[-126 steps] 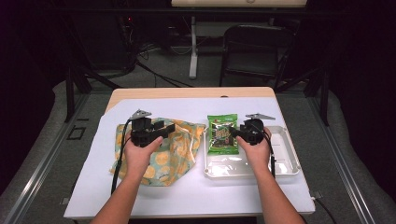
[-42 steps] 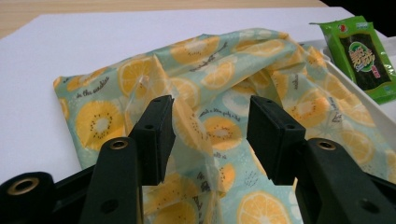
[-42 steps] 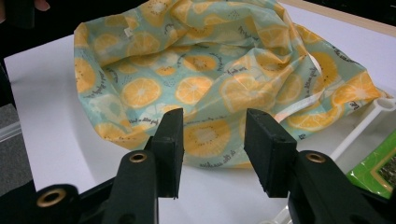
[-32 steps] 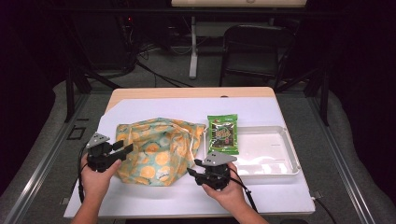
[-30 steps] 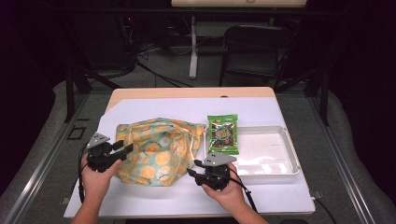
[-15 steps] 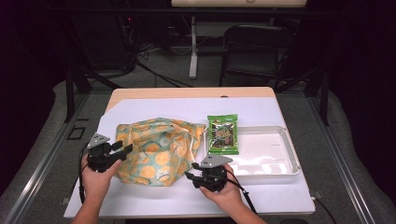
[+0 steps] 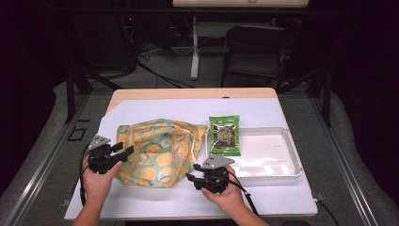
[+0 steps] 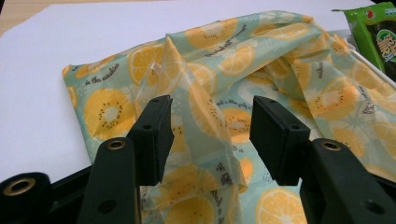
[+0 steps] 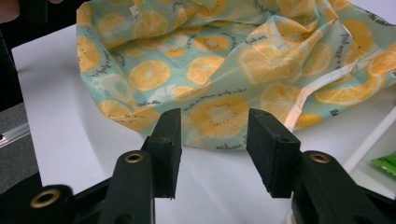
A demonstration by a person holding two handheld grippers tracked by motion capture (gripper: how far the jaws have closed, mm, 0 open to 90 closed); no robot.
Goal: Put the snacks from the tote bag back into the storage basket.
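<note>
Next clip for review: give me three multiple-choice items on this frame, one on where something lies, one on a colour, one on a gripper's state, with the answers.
1. Where does the green snack packet lie?
A. on the far left end of the white tray
B. inside the fabric bag
C. on the floor

2. What fruit-slice colour is printed on the fabric bag?
A. purple
B. orange-yellow
C. black

3. How are the left gripper and its fingers?
A. shut on the packet
B. shut on the tray rim
C. open, either side of a raised fold of the bag

Answers:
1 A, the high view shows it on the tray's end nearest the bag.
2 B, citrus slices on pale teal.
3 C, the left gripper view shows a wide gap with cloth between.
</note>
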